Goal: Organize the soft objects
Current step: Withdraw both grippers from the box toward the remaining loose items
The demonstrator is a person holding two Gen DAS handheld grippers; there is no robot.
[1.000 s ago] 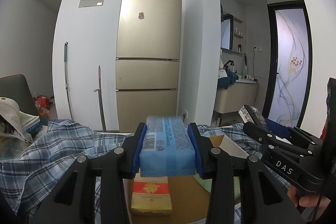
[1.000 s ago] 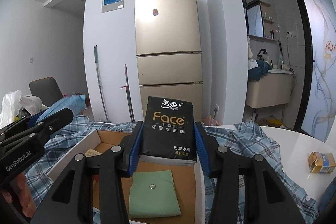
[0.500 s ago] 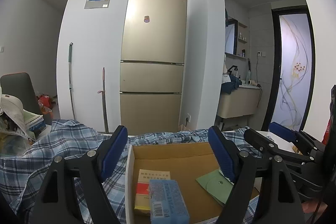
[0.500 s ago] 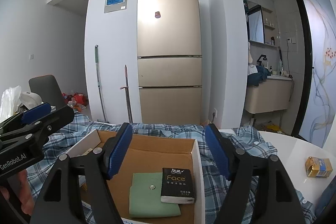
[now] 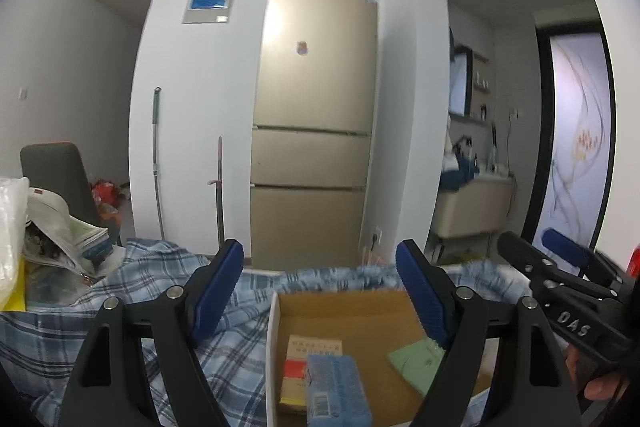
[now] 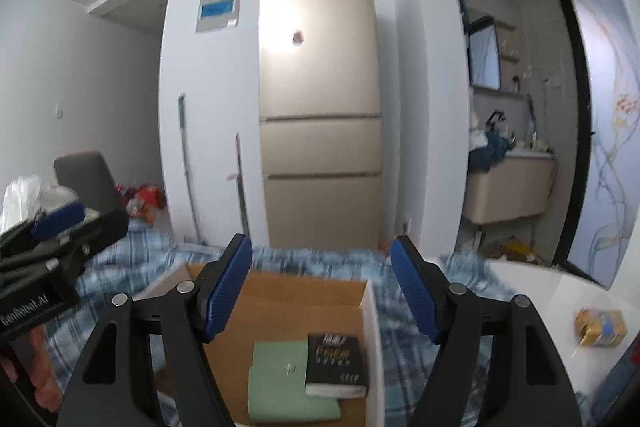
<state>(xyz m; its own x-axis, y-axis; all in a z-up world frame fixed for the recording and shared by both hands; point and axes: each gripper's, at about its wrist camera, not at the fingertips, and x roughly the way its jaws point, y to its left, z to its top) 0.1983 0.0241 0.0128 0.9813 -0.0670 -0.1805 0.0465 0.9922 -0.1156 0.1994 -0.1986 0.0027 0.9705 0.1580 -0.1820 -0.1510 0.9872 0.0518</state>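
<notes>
An open cardboard box (image 5: 360, 311) lies on a blue plaid cloth (image 5: 100, 311). In it lie a blue tissue pack (image 5: 336, 387), a yellow and red pack (image 5: 310, 351) and a green pouch (image 5: 416, 359). My left gripper (image 5: 320, 247) hangs open above the box with nothing between its pads. The right wrist view shows a black tissue pack (image 6: 336, 363) beside the green pouch (image 6: 284, 379) on the box floor (image 6: 304, 291). My right gripper (image 6: 320, 241) is above them; its jaws are opening and nothing is between them.
A small yellow pack (image 6: 600, 321) sits on the white table (image 6: 540, 291) to the right. Papers and a plastic bag (image 5: 52, 227) are piled at the left, by a grey chair (image 5: 56, 171). A gold fridge (image 5: 316, 107) and two mop handles stand behind.
Both grippers opened and let go: the blue pack fell from the left one into the box, the black pack from the right one. The left gripper has risen a little.
</notes>
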